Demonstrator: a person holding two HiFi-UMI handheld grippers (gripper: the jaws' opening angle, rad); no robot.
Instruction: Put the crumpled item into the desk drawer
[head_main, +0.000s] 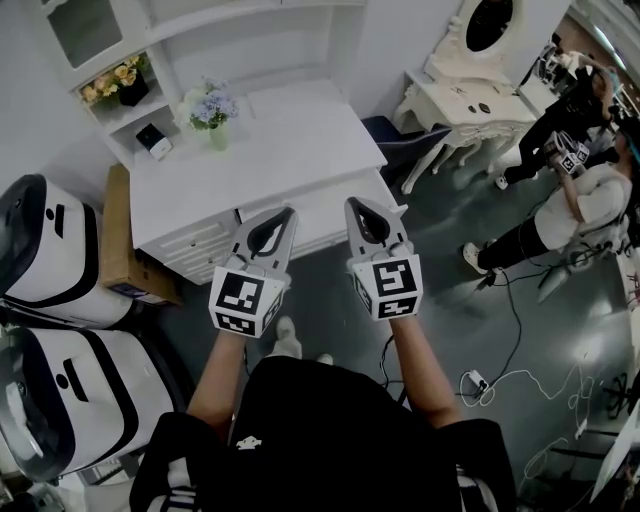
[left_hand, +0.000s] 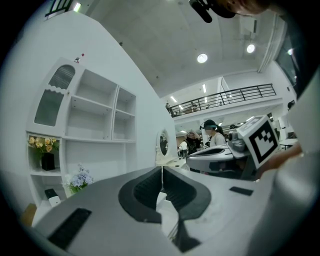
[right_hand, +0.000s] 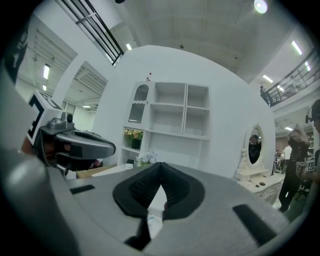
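Grey plastic left gripper (head_main: 288, 216) and right gripper (head_main: 354, 208), dark ribbed fingers (left_hand: 143, 192) closed empty, point at a smooth white desk (head_main: 295, 150).

The white bench (head_main: 290, 150) stands against the wall. Near its back left corner a vase of pale blue flowers (head_main: 213, 112) stands upright, with a small black and white box (head_main: 153, 141) to its left. A cardboard box (head_main: 125, 245) sits on the dark floor (head_main: 450, 230) against the bench's left side. Cables (head_main: 515, 330) trail over the floor at right.

Pale blue flowers (head_main: 212, 105), yellow flowers (head_main: 110, 82), cardboard box (head_main: 122, 245), white vanity (head_main: 462, 100) with oval mirror (head_main: 489, 20), trailing cables (head_main: 512, 330)
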